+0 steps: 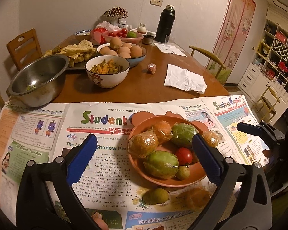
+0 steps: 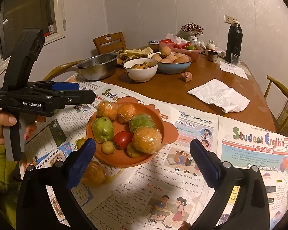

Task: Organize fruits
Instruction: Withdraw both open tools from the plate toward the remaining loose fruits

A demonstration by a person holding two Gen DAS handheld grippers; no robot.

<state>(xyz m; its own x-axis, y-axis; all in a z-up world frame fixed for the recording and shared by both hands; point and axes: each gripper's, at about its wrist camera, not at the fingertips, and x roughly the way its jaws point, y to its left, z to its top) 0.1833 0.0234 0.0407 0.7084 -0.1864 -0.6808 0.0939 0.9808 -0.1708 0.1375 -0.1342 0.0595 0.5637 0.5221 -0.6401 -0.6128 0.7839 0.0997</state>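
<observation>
Dinner table covered in newspaper [image 1: 109,164], and both grippers are wide open with nothing in them. Left gripper [image 1: 144,157] is nearer: a small green fruit [image 1: 158,195] and a wrapped orange [image 1: 198,197] sit loose just below its tips around 6 o'clock. The orange bowl [image 1: 144,170] of fruit is right beyond, 12 to 1 o'clock; the right gripper [image 2: 143,160] has that bowl at 11.
</observation>
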